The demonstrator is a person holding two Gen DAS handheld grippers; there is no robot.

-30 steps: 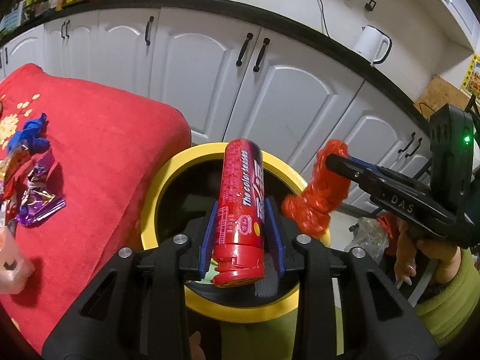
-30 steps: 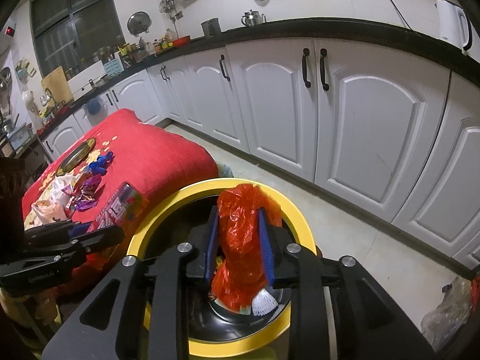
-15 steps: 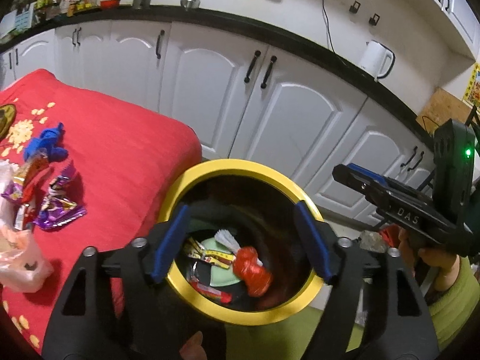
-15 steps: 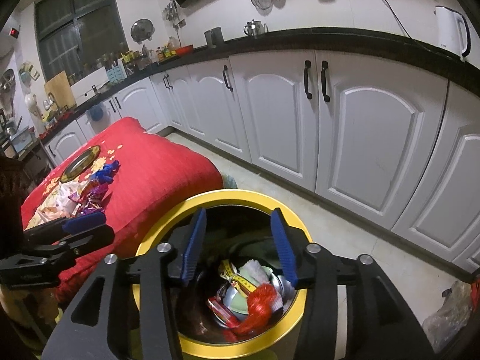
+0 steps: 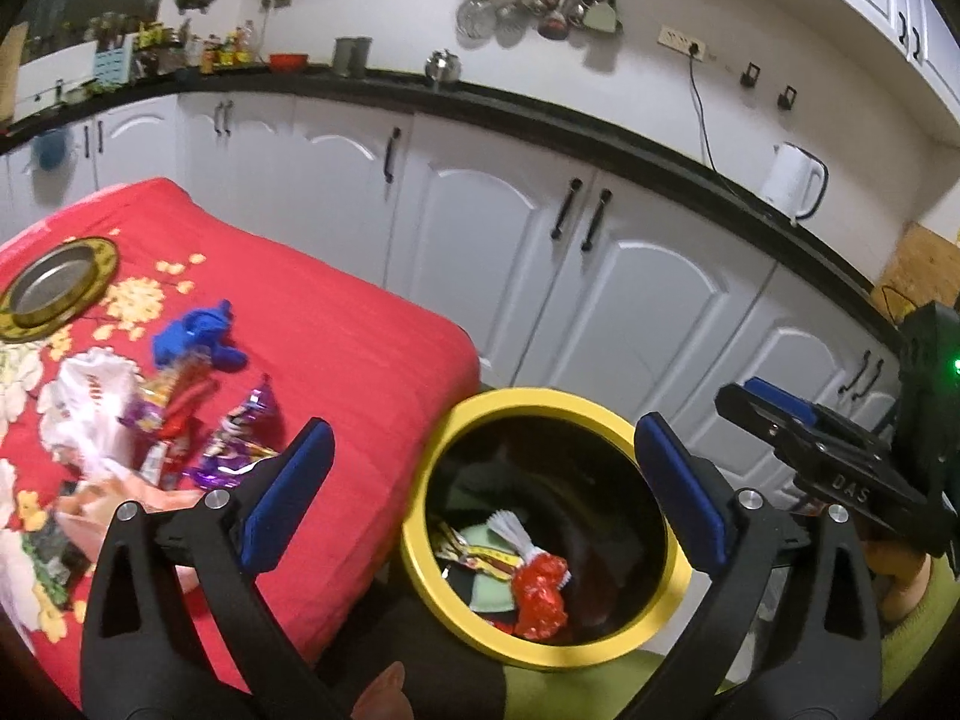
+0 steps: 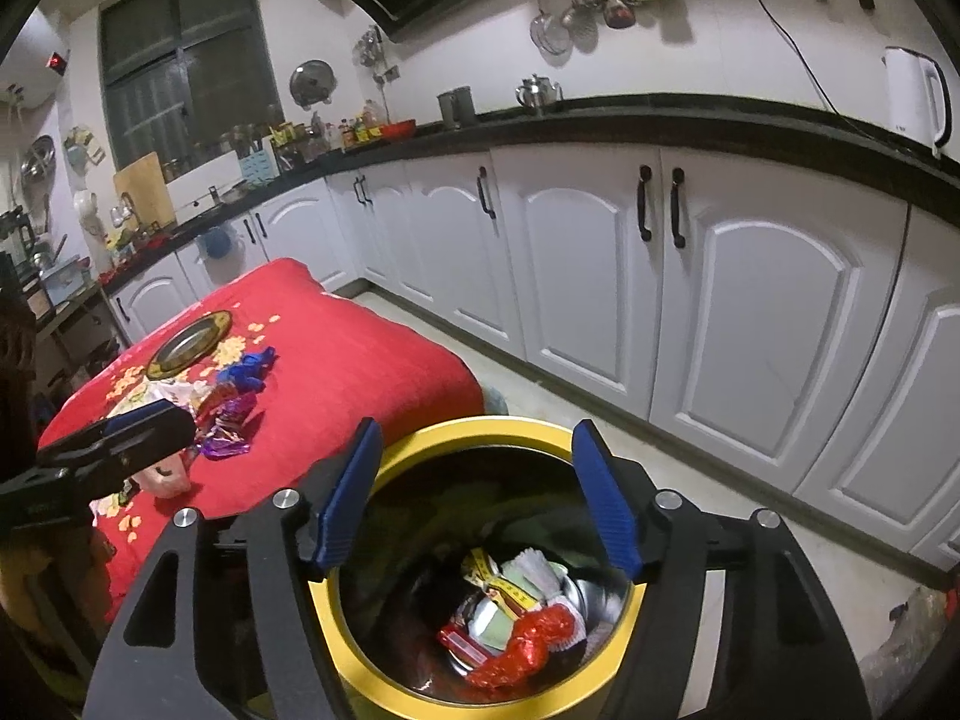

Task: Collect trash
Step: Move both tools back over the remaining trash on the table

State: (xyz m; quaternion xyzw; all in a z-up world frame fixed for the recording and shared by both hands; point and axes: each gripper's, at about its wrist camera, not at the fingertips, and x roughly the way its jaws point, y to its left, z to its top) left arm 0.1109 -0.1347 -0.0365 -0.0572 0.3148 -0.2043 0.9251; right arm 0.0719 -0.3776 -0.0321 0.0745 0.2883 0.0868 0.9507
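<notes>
A yellow-rimmed bin (image 5: 420, 516) stands on the floor against the red-clothed table (image 5: 336, 360). Inside it a crumpled red plastic bag (image 5: 540, 594) lies on wrappers and paper, also seen in the right wrist view as the red bag (image 6: 516, 654) beside a red package (image 6: 459, 642). My left gripper (image 5: 483, 426) hangs above the bin's near side, jaws opening, nothing between them. My right gripper (image 6: 477, 429) hovers over the bin (image 6: 432, 441), jaws opening and empty. On the table lie a blue wrapper (image 5: 198, 336), purple wrappers (image 5: 240, 444) and a white bag (image 5: 90, 408).
A gold-rimmed metal plate (image 5: 54, 288) sits at the table's far end. White cabinets (image 6: 600, 276) run behind the bin, with tiled floor between. A clear plastic bag (image 6: 912, 630) lies on the floor at right. A hand in a green sleeve (image 5: 912, 618) holds the right gripper (image 5: 810, 444).
Both grippers opened and let go: the red tube and the red plastic bag dropped into the bin. Both grippers rose, and the left one swung toward the table.
</notes>
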